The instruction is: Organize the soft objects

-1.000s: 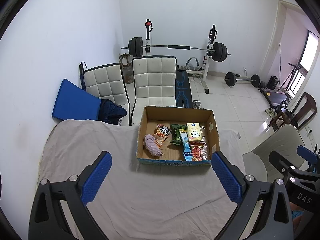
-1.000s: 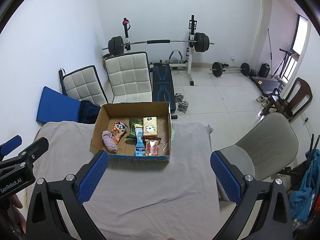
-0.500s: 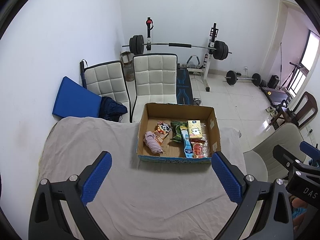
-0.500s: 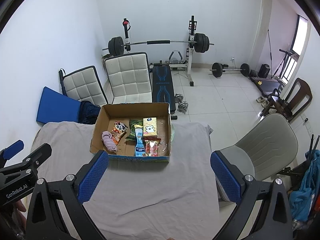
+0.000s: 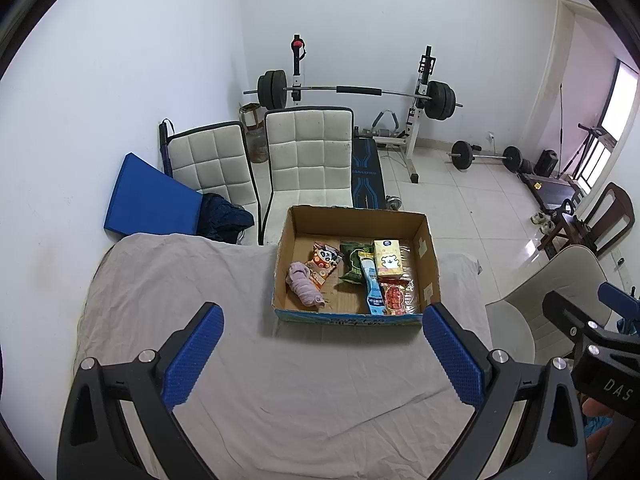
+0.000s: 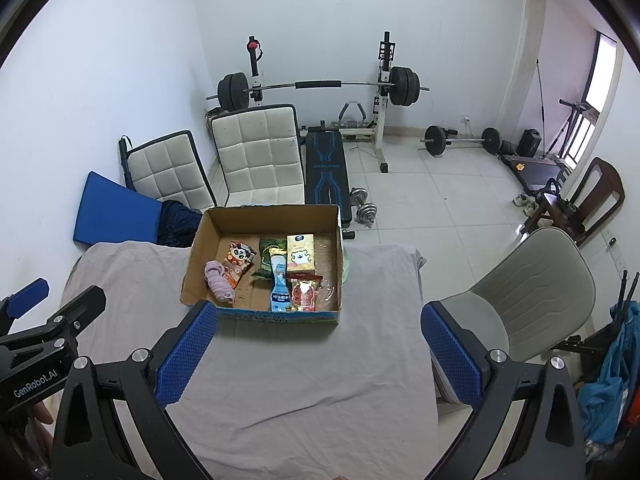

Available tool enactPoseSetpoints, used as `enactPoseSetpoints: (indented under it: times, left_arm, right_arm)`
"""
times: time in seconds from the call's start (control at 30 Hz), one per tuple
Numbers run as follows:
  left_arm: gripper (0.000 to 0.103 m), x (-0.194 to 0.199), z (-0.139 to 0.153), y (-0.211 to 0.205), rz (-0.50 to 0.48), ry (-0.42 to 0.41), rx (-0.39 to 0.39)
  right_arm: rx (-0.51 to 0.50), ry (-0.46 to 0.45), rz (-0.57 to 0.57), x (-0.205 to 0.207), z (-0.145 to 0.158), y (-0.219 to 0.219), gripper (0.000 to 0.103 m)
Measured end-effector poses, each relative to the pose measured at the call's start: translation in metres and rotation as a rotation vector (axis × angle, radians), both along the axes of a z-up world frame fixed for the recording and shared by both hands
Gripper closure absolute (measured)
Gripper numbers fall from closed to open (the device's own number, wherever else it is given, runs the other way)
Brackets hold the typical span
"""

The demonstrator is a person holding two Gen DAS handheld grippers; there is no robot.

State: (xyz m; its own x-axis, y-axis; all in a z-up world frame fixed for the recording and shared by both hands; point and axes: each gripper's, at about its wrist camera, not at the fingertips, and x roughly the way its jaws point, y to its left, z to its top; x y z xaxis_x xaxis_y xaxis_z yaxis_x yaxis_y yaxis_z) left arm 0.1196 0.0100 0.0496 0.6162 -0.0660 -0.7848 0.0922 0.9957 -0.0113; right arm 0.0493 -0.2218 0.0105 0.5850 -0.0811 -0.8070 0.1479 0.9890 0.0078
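Observation:
An open cardboard box sits at the far edge of a table covered with a grey cloth. Inside lie a pink sock, an orange panda snack bag, a green bag, a light blue tube, a yellow bear carton and a red snack pack. My left gripper and right gripper are both open and empty, held above the cloth short of the box.
Two white padded chairs and a blue mat stand behind the table. A beige chair is at the table's right side. A weight bench with barbell stands by the back wall.
Both grippers have drawn slightly back and up from the box. Their jaws stay open and the items in the box have not moved.

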Motion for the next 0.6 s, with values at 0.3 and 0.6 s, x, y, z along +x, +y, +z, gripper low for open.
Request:
enactPoseSetpoints:
  times: [0.3, 0.6]
  left_arm:
    - [0.001, 0.0, 0.0002, -0.0005, 0.0, 0.0, 0.0]
    - [0.001, -0.0005, 0.003, -0.0015, 0.0, -0.006, 0.001]
  right_arm:
    - [-0.002, 0.003, 0.009, -0.0021, 0.0, -0.0022, 0.0]
    - [-0.002, 0.002, 0.016, -0.0012, 0.0014, -0.0026, 0.0]
